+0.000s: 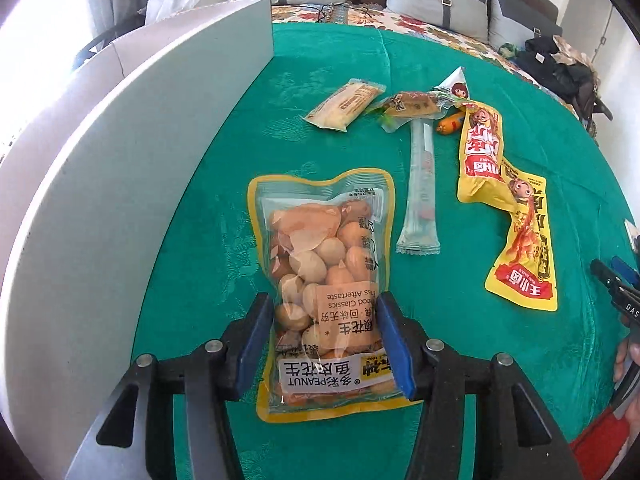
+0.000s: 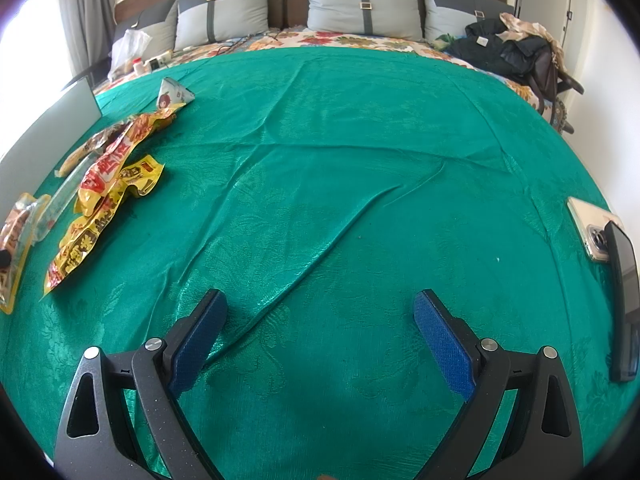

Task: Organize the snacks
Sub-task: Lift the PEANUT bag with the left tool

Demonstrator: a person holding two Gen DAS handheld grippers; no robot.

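Left wrist view looks steeply down, close over the green cloth (image 1: 480, 360), white board (image 1: 120, 200) at frame left. Right wrist view faces down-forward towards the pillows (image 2: 360, 4). Both share the yellow snack packets (image 1: 520, 248), at right wrist's left edge

On your left, the white board (image 1: 132, 168) walls off that side beside the peanut bag (image 1: 324, 280). Snack packets (image 1: 496, 184) crowd the cloth beyond it. The green cloth (image 2: 360, 160) ahead lies open, with two phones (image 2: 612, 272) at its right edge.
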